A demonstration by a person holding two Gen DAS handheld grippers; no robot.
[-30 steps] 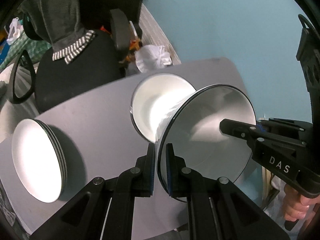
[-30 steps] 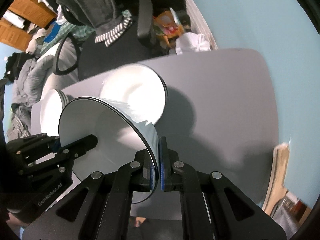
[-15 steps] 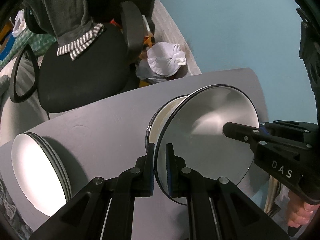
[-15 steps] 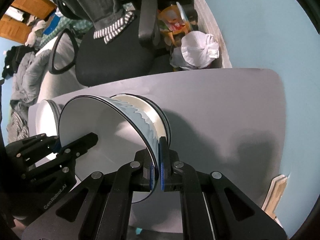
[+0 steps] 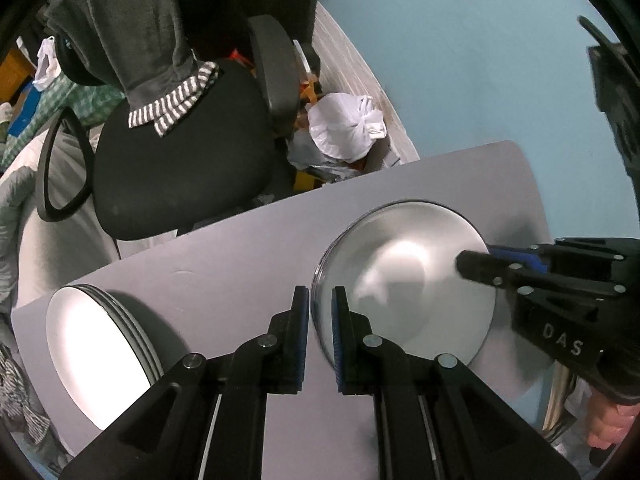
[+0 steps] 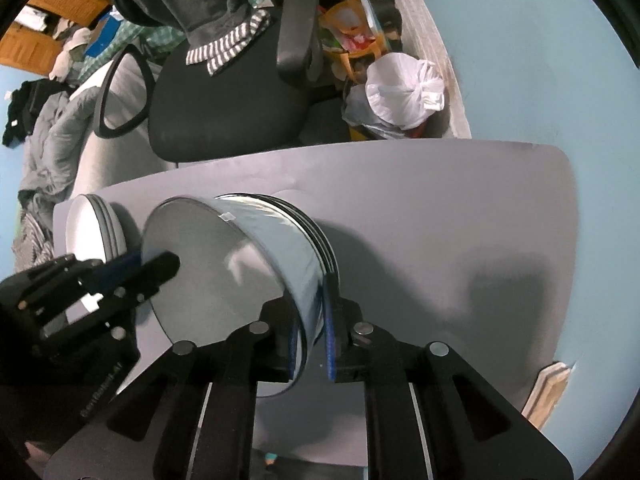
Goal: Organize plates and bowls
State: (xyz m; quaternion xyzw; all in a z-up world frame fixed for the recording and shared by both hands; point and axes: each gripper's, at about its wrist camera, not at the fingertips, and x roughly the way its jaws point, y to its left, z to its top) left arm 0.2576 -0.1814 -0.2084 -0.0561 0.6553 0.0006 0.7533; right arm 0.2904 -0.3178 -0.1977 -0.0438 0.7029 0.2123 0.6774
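Note:
A white bowl with a dark rim [image 5: 404,280] sits nested on a stack of bowls [image 6: 316,236] on the grey table [image 5: 240,248]. My left gripper [image 5: 320,312] straddles the bowl's near rim, its jaws slightly apart. My right gripper [image 6: 310,320] straddles the opposite rim [image 6: 308,308], jaws also slightly apart. A stack of white plates [image 5: 100,352] lies at the table's left end, also in the right wrist view [image 6: 94,232]. Each gripper shows in the other's view.
A black office chair [image 5: 180,152] with a grey garment draped on it stands beyond the table's far edge. A white tied plastic bag [image 5: 344,128] lies on the floor by the blue wall [image 5: 460,60]. Bare grey table [image 6: 440,220] lies to the right.
Both grippers lowered the bowl onto the bowl stack. Their jaws have opened a little around its rim, and the bowl now rests in the stack.

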